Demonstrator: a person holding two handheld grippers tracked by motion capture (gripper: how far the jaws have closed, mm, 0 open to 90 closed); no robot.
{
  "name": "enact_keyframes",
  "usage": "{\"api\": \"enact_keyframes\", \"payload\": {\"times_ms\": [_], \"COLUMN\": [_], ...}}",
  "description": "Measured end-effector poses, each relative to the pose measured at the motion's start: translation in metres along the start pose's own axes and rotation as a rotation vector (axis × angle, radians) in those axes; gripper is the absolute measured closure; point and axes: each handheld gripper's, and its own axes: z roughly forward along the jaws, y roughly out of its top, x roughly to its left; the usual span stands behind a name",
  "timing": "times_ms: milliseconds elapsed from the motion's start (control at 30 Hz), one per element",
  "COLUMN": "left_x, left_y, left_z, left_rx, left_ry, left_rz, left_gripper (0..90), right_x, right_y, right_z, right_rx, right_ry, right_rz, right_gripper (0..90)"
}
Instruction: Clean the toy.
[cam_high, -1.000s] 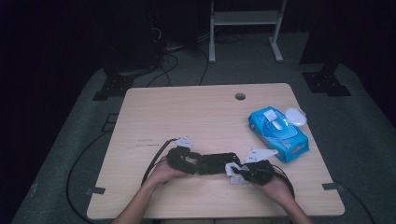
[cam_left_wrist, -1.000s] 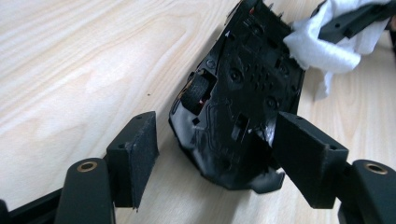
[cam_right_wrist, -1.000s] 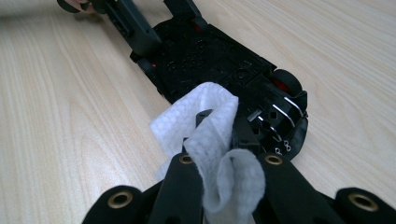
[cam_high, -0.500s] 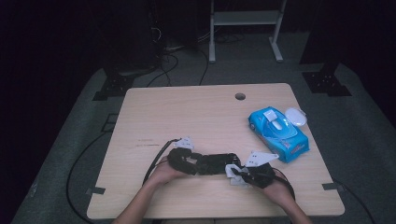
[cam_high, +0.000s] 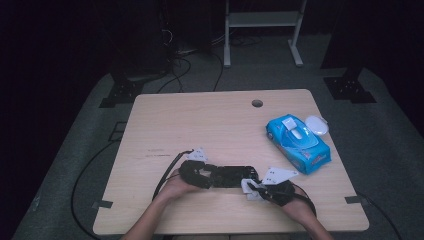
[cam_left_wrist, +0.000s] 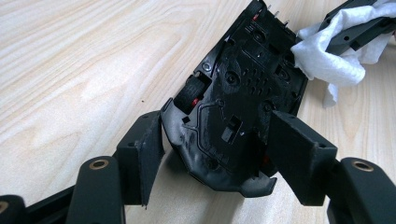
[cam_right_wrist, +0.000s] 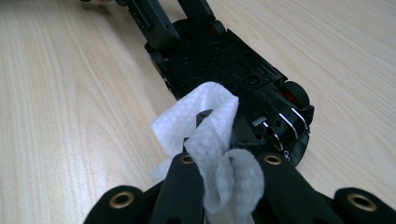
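I have the black toy car (cam_left_wrist: 238, 107) lying belly-up near the front edge of the tabletop (cam_high: 200, 120), my left gripper (cam_left_wrist: 215, 154) clamping its nose so it stays put. My right gripper (cam_right_wrist: 224, 154) has its jaws pinched tight on a white wipe (cam_right_wrist: 210, 135), pressed to the car's rear end. The high view adds the blue wipe pack (cam_high: 298, 144) far right; the gripper views reveal the underside's screws and wheels.

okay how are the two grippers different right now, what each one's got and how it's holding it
The left gripper straddles the black toy car, belly up, jaws set wide at its sides. The right gripper is pinched shut on a white wipe. The left one steadies something rigid; the right one presses soft tissue against the car's end. Both sit low over the table.
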Motion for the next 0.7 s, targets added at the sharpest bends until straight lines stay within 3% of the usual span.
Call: {"api": "enact_keyframes", "payload": {"times_ms": [167, 267, 300, 333, 367, 400, 433, 467, 633, 700], "left_x": [-0.001, -0.001, -0.001, -0.001, 0.0, 0.0, 0.0, 0.0, 0.001, 0.001], "left_y": [-0.002, -0.001, -0.002, -0.002, -0.002, -0.002, -0.002, -0.002, -0.002, -0.002], "left_z": [-0.001, -0.001, 0.0, 0.0, 0.0, 0.0, 0.0, 0.0, 0.001, 0.001], "left_rx": [-0.01, -0.009, -0.013, -0.013, -0.013, -0.013, -0.013, -0.011, -0.009, -0.008], "left_ry": [0.004, 0.006, 0.001, 0.001, 0.0, -0.001, -0.001, -0.003, -0.019, -0.017], "left_rz": [-0.005, -0.007, -0.022, -0.022, -0.021, -0.023, -0.023, -0.023, -0.029, -0.028], "left_gripper": [37.4, 37.0, 36.6, 36.6, 36.6, 36.6, 36.6, 36.6, 35.9, 35.8], "right_x": [0.001, -0.001, -0.003, -0.003, -0.008, -0.011, -0.011, -0.018, -0.016, -0.016], "right_y": [0.0, 0.002, 0.008, 0.008, 0.014, 0.016, 0.016, 0.021, 0.019, 0.015], "right_z": [0.0, 0.0, 0.0, 0.0, 0.0, 0.0, 0.0, -0.001, 0.007, 0.008], "right_rx": [0.002, 0.015, 0.043, 0.043, 0.025, 0.006, 0.006, -0.008, 0.061, 0.062], "right_ry": [0.0, 0.014, 0.016, 0.016, 0.033, 0.05, 0.05, 0.088, 0.11, 0.118], "right_rz": [-0.011, 0.008, 0.041, 0.041, 0.113, 0.155, 0.155, 0.234, 0.24, 0.249], "right_gripper": [85.0, 84.9, 84.8, 84.8, 84.8, 84.8, 84.8, 84.9, 84.9, 84.9]}}
